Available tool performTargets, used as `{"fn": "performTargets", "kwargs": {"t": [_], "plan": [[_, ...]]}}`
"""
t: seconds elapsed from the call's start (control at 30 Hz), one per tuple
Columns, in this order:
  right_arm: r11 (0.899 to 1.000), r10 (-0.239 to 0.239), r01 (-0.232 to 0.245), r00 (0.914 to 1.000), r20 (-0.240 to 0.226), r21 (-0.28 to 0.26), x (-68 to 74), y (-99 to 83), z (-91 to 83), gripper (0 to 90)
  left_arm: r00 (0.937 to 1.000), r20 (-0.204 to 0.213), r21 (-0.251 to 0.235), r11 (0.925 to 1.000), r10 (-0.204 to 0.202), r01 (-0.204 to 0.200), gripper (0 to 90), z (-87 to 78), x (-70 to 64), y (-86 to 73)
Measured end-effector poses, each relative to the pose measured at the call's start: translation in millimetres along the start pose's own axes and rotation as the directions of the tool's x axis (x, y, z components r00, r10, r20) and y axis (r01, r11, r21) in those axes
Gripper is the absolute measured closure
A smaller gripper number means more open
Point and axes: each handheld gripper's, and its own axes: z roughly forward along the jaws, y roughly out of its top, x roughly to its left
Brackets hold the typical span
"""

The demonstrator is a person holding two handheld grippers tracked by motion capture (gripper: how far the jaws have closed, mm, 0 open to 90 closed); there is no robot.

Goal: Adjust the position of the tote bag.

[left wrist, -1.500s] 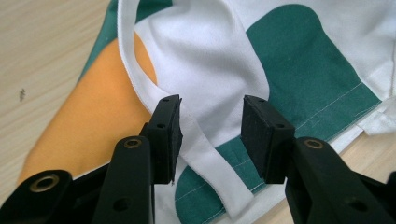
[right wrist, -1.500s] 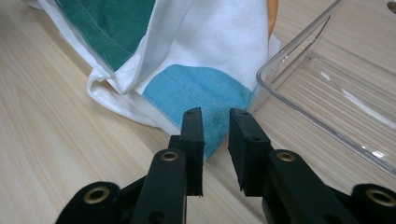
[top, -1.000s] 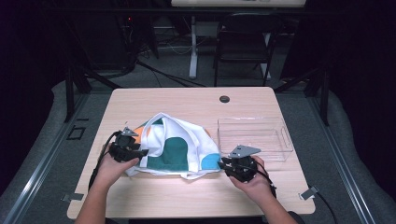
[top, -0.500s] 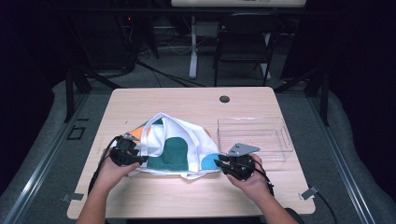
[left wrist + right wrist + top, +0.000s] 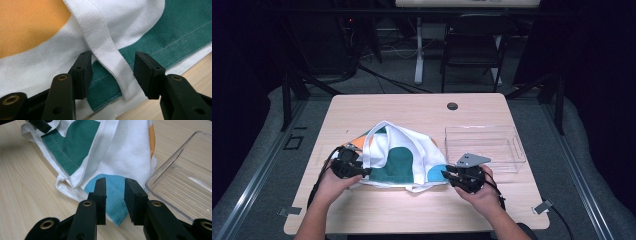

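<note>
**Both tongs set at the near edge of a cloth bag**

A white canvas tote bag (image 5: 397, 160) printed with green, orange and light-blue patches lies crumpled and flat near the middle of the pale wooden worktop (image 5: 422, 107), toward my side. Its white fabric strap (image 5: 110, 60) runs across the green patch.

My left tongs (image 5: 112, 73) sit at the bag's left near corner. Their jaws stand wide apart, one on each side of the white strap, and have not closed on it. From above, my left hand (image 5: 332, 182) holds them low over the cloth.

My right tongs (image 5: 115, 197) sit at the bag's right near corner. Their jaws are parted by a narrow gap, with the light-blue corner of the bag lying between and beneath them; I cannot tell whether they touch the cloth. My right hand (image 5: 482, 192) rests on the worktop.

Just right of the bag stands a clear plastic rectangular tray (image 5: 512, 150).
</note>
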Motion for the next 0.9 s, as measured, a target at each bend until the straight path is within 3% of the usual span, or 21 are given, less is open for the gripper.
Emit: {"fn": "performTargets", "kwargs": {"t": [0.3, 0.57, 0.9], "plan": [[1.000, 0.003, -0.003, 1.0000, 0.007, -0.003, -1.0, 0.2, -1.4, 71.0, 0.9999, 0.003, 0.025, 0.9996, 0.016, -0.016, 53.5, -2.9, -2.7, 0.7], [1.000, 0.009, -0.009, 0.9999, 0.008, -0.009, -1.4, 0.0, -1.8, 70.9, 0.9999, 0.008, 0.042, 0.9991, -0.007, 0.007, 54.0, -6.2, -0.4, -0.7], [1.000, 0.011, -0.011, 0.9999, 0.009, -0.017, -2.6, 0.0, -2.6, 70.3, 0.9991, 0.042, 0.059, 0.9982, -0.001, -0.001, 52.0, -5.2, -1.2, -0.7]]}}
